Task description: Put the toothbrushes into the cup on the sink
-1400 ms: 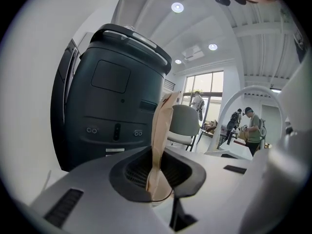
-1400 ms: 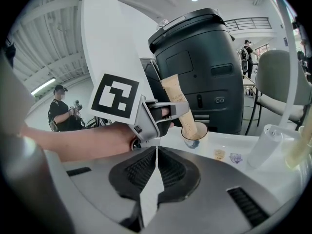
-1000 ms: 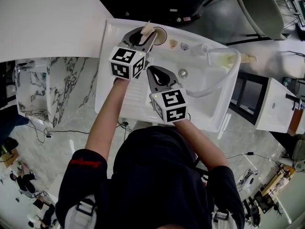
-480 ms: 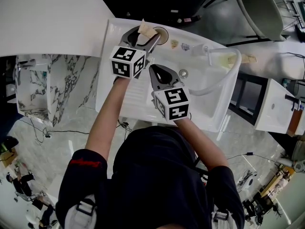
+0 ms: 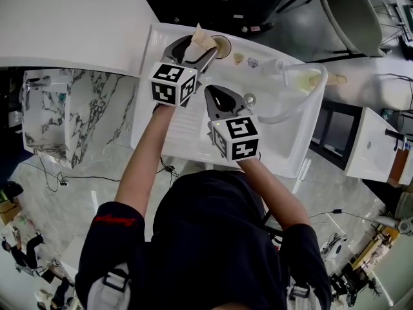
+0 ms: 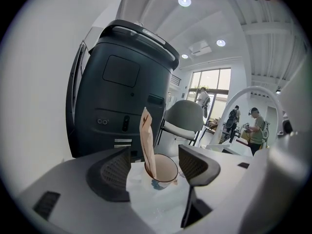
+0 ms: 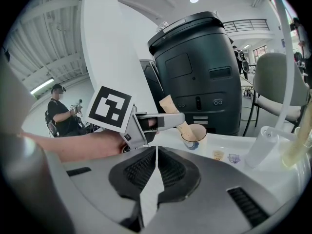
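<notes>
A small white cup with a brown rim stands on the back ledge of the white sink. A toothbrush in a tan paper sleeve stands in it, leaning left. My left gripper is just in front of the cup, its jaws opening; the pads flank the cup and sleeve without touching them. In the head view the left gripper sits by the cup. My right gripper hovers over the basin, shut and empty. In its own view the right gripper faces the cup.
A white curved faucet hose arcs over the basin, with the drain below. A white bottle and small stickers are on the ledge. A big dark machine and a chair stand behind the sink. People stand far off.
The left gripper's jaws have spread apart and let go of the wrapped toothbrush, which now rests in the cup. The right gripper has stayed shut and barely shifted.
</notes>
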The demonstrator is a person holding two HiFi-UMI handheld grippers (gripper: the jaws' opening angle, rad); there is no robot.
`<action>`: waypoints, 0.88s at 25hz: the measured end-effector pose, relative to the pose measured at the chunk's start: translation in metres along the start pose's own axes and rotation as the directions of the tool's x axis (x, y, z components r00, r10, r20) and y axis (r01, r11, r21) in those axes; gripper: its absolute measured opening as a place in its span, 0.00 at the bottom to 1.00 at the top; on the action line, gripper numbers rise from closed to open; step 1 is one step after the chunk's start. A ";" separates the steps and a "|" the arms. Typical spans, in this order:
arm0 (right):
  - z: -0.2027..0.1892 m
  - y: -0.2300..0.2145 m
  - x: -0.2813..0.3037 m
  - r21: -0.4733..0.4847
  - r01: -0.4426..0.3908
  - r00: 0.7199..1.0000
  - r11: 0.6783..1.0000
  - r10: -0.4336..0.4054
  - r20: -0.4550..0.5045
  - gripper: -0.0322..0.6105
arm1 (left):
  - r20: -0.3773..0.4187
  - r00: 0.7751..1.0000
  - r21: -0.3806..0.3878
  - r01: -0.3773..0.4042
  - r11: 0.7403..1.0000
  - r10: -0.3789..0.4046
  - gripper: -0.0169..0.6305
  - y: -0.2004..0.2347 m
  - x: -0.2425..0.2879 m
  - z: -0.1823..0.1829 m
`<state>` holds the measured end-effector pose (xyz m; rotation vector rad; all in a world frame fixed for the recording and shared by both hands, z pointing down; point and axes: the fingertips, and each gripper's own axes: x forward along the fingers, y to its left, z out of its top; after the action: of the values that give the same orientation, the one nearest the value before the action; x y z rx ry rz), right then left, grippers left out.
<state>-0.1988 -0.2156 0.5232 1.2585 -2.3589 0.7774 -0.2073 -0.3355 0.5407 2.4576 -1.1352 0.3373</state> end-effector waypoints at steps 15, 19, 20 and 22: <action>0.026 0.005 -0.027 -0.055 0.028 0.996 0.998 -0.024 0.081 0.11 | 0.042 0.999 0.041 -0.029 0.999 0.027 0.35 -0.021 -0.071 0.012; 0.034 0.006 -0.040 -0.069 0.043 0.993 0.997 -0.035 0.114 0.11 | 0.078 0.996 0.066 -0.041 0.997 0.036 0.25 -0.036 -0.099 0.020; 0.036 0.007 -0.043 -0.073 0.047 0.992 0.996 -0.038 0.121 0.11 | 0.087 0.996 0.072 -0.044 0.996 0.038 0.23 -0.040 -0.106 0.022; 0.040 0.008 -0.049 -0.082 0.054 0.990 0.995 -0.042 0.137 0.11 | 0.104 0.994 0.085 -0.050 0.995 0.041 0.19 -0.047 -0.120 0.026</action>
<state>-0.1812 -0.2045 0.4630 1.3657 -2.4296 0.5869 -0.2465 -0.2396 0.4591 2.5545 -1.2451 0.2831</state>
